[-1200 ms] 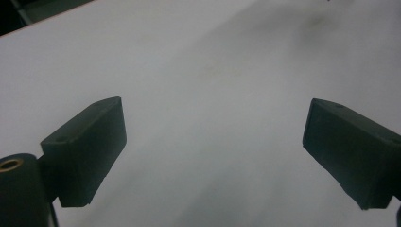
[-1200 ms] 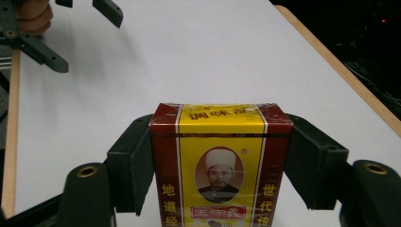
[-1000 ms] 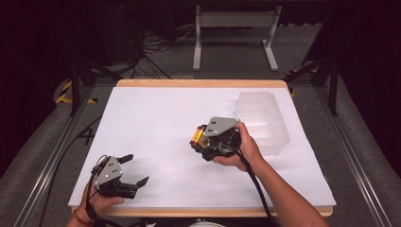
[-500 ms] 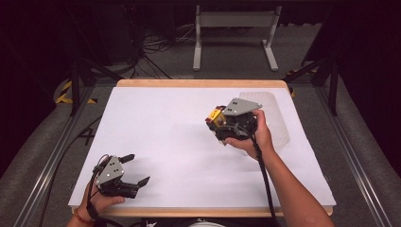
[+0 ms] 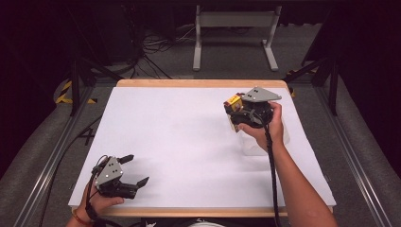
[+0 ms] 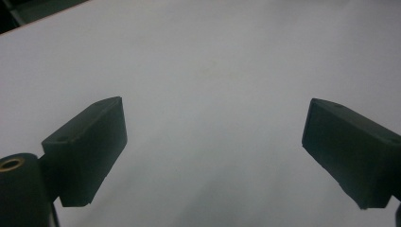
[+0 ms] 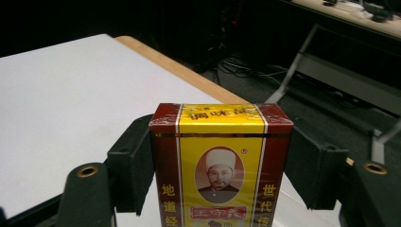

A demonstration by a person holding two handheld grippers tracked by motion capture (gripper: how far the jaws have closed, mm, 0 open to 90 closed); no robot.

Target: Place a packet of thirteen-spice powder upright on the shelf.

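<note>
Overhead, the right claw (image 5: 235,109) is held above the white desk (image 5: 179,137) near its far right, pinching a red-and-yellow box (image 5: 234,101) over a clear plastic container (image 5: 255,144). The left claw (image 5: 135,170) rests spread at the near-left corner.

Left gripper view: jaws wide apart over bare desk (image 6: 213,71).

Right gripper view: the box (image 7: 220,161) stands upright, clamped between both jaws.

Small box (image 7: 221,165): red and yellow printed carton, portrait on its front, Chinese lettering along the top and sides. Upright, clamped between the right gripper's (image 7: 221,163) jaws. Held above the table's (image 5: 179,137) far right area, over a clear plastic container (image 5: 257,144).
</note>
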